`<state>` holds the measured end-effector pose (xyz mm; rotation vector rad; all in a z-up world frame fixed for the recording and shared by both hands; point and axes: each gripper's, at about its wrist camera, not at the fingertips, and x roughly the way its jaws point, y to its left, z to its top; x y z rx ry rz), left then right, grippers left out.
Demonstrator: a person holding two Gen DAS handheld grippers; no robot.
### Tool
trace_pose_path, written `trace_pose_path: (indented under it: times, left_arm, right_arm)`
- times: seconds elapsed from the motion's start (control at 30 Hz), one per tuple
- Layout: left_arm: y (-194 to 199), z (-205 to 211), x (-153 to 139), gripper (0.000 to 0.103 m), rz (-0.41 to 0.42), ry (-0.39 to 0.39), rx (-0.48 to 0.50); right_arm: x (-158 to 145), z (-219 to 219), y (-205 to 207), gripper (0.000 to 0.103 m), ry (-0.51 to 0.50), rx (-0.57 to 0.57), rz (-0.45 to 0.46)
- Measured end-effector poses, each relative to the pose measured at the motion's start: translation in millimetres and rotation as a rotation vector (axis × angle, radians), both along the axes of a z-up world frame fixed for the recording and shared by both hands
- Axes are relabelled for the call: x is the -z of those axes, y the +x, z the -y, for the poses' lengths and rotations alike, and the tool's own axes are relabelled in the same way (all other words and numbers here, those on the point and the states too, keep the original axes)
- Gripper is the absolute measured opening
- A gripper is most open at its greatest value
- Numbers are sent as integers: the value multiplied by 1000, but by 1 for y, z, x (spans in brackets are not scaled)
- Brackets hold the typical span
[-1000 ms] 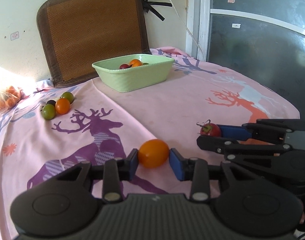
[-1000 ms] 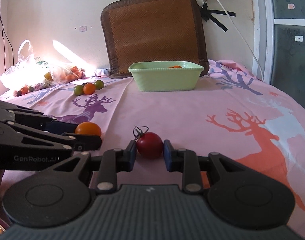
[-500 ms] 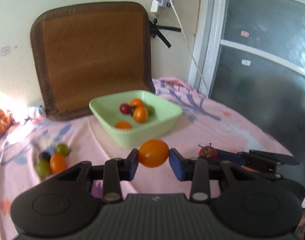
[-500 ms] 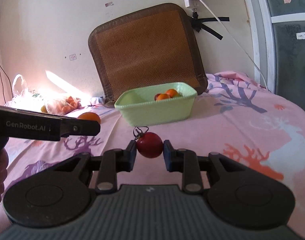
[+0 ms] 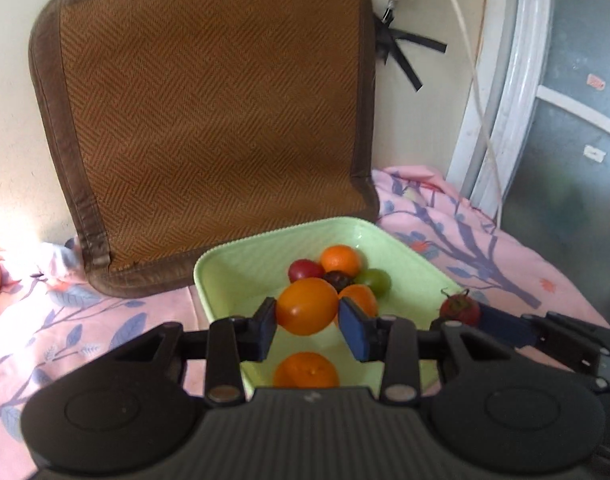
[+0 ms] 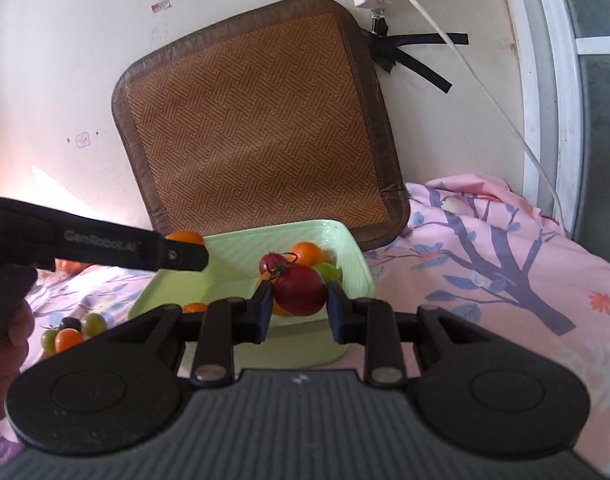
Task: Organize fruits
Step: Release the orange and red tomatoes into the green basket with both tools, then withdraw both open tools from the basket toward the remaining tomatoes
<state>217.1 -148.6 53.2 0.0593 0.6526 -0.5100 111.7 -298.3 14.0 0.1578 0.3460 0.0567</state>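
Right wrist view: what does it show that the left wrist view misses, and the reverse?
Only right wrist: loose tomatoes on the sheet left of the dish, and a hand. Only left wrist: an orange tomato at the dish's near end. Both: green dish, left gripper holding an orange tomato, right gripper holding a red tomato.

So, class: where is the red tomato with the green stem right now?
In the right wrist view the red tomato sits centre frame, clamped in the right gripper, in front of the green dish.
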Motion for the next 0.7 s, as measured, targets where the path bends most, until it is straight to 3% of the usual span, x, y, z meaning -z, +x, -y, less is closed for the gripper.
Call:
trace_pose_path:
  times: [0.13,0.4,0.7]
  left_arm:
    - [2,3,10,35,-8,24,-9]
    - [-16,6,-1,47,79,76,-17]
    - [-77,-20,-19,48,127,60,-45]
  right_arm:
    - [2,-4,3,32,-30,2,13]
    - [1,0,0,32,-6,25,23]
    - [0,-5,-37,32,54,51,33]
